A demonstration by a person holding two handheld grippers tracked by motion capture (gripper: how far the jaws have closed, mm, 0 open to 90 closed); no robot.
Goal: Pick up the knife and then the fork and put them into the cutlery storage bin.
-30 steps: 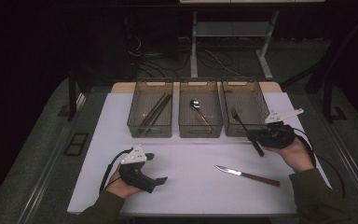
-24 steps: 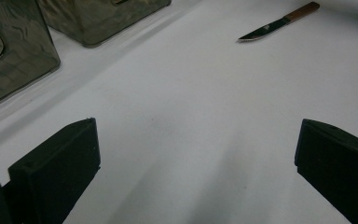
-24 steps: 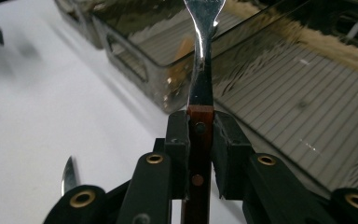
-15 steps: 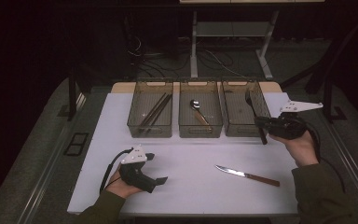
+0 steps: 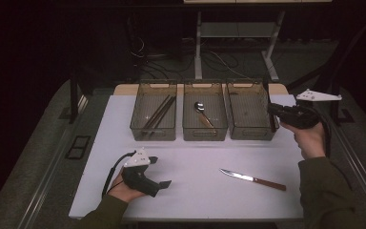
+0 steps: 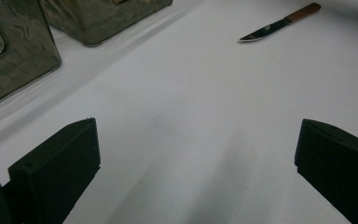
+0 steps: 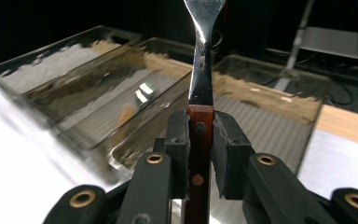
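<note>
A: In the high view, where is the fork (image 5: 270, 110) carried?

B: It is held by the right claw (image 5: 272, 110) at the right edge of the rightmost bin (image 5: 249, 132), at the far right of the tabletop (image 5: 190, 162). The tines cannot be made out there. A knock against the bin's rim is risked if the fork is lowered off-centre, and the light bin could be shoved along.

A: And the left claw (image 5: 163, 183)?

B: It is rested near the front left, well apart from the knife (image 5: 253, 179), so no clash is expected.

A: What is shown in the left gripper view?

B: The jaws of the left claw (image 6: 196, 163) are spread wide with nothing between them; the knife (image 6: 280, 22) is seen far off on the bare tabletop (image 6: 191, 98).

A: And in the right gripper view?

B: The right claw (image 7: 200, 135) is clamped on the fork's wooden handle (image 7: 199, 154), with the metal neck (image 7: 201, 60) rising upright. Only a narrow part of the handle is gripped, so the fork could be pivoted or slipped if tilted quickly. If it is released too high, a bounce out of the bin (image 7: 270, 121) is judged possible.
</note>
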